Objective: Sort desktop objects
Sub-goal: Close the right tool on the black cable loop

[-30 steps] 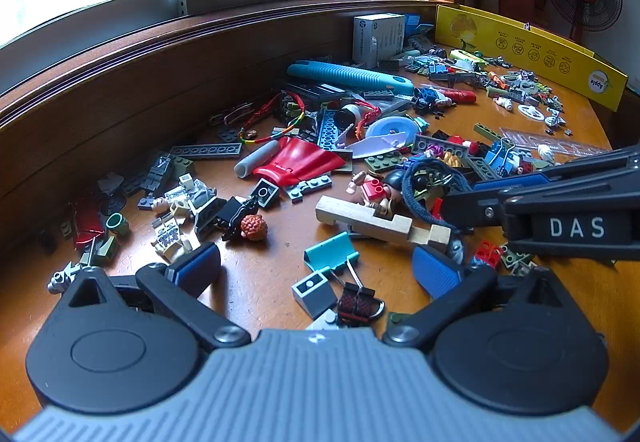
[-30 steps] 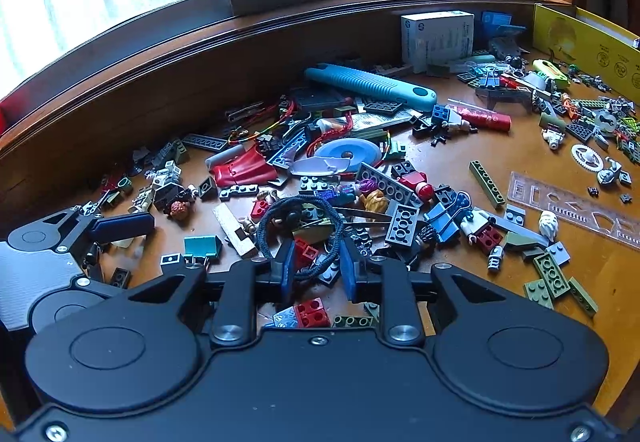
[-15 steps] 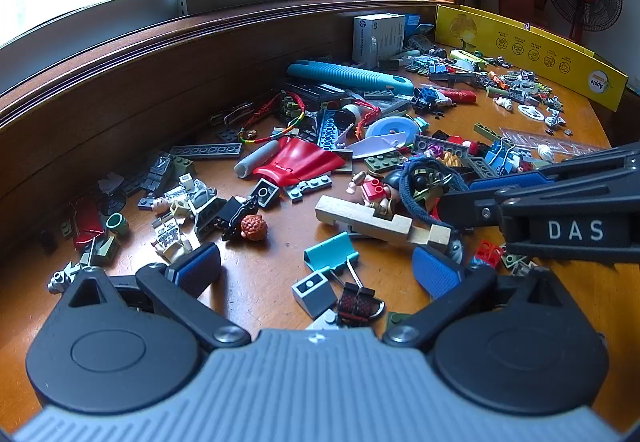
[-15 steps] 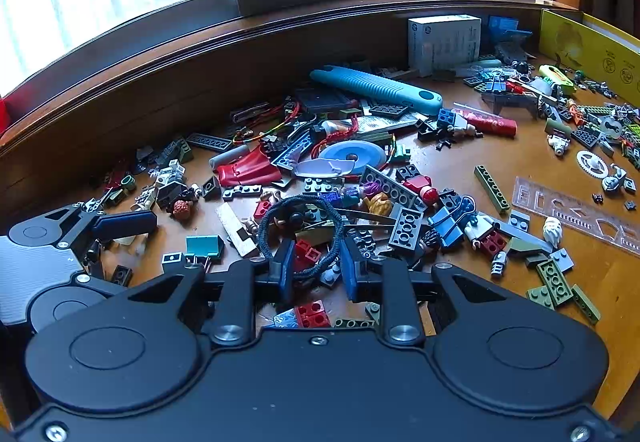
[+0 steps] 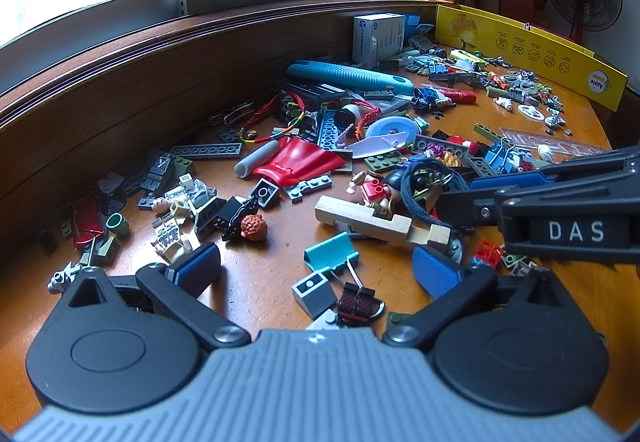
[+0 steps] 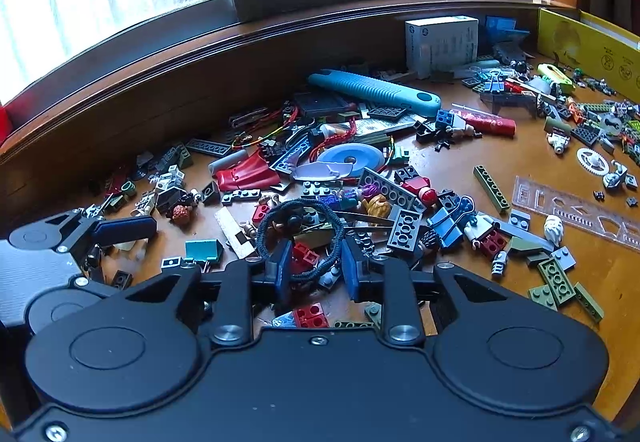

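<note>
1. My right gripper [image 6: 316,268] stands narrow over the pile on the table [image 6: 520,153], its pads on either side of the near arc of the black cord loop [image 6: 300,238]. I cannot tell whether they press on the cord or only flank it.
2. My left gripper [image 5: 316,270] is wide and holds nothing; the teal clip [image 5: 330,252] and a grey brick [image 5: 313,292] lie between its fingers.
3. Risk: the loop drapes over bricks and a figure's head, so lifting it may drag those along or scatter them.
4. Risk: the cord is thin and limp, and I judge it could slip out of a loose pinch.
5. Risk: the red brick [image 6: 306,254] sits just inside the pads and may get nipped with the cord.
6. Hidden: what lies under the loop's far side, and the right fingertips' contact, masked by the gripper body.
</note>
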Available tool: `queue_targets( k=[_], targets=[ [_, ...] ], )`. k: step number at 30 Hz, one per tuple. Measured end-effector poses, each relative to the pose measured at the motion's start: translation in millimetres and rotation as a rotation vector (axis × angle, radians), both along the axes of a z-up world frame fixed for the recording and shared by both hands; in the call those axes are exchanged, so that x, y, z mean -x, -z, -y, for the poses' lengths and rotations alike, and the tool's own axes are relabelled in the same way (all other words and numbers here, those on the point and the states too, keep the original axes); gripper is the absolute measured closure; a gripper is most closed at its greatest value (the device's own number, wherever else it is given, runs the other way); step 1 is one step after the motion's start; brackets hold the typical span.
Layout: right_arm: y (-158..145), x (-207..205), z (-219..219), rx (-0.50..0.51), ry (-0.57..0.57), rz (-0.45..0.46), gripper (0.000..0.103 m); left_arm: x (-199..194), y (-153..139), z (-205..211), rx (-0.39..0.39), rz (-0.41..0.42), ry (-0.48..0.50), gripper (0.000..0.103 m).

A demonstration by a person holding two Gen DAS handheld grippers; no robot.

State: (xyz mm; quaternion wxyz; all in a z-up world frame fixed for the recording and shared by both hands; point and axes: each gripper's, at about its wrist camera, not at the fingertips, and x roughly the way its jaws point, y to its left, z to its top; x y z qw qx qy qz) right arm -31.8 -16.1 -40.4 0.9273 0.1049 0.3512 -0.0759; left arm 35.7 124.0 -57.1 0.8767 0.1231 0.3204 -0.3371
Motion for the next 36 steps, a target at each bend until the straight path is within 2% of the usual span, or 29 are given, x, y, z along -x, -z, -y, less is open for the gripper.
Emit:
queue_targets(
  k=[9, 14, 18, 27, 36],
  targets=[
    [0, 2, -1, 0.008, -0.013, -0.001, 0.075, 0, 0, 0, 0.0, 0.0, 0.0, 0.001],
    [-3, -4, -2, 0.011, -0.016, -0.03, 0.074, 0, 0, 0, 0.0, 0.0, 0.0, 0.001],
    [-2, -6, -1, 0.016, -0.011, -0.038, 0.068, 0, 0, 0, 0.0, 0.0, 0.0, 0.001],
    [-1, -13, -1, 0.046, -0.006, -0.054, 0.064, 0, 0, 0, 0.0, 0.0, 0.0, 0.001],
    [1, -13, 3, 0.012, 0.001, -0.024, 0.064, 0, 0, 0, 0.0, 0.0, 0.0, 0.001]
  ],
)
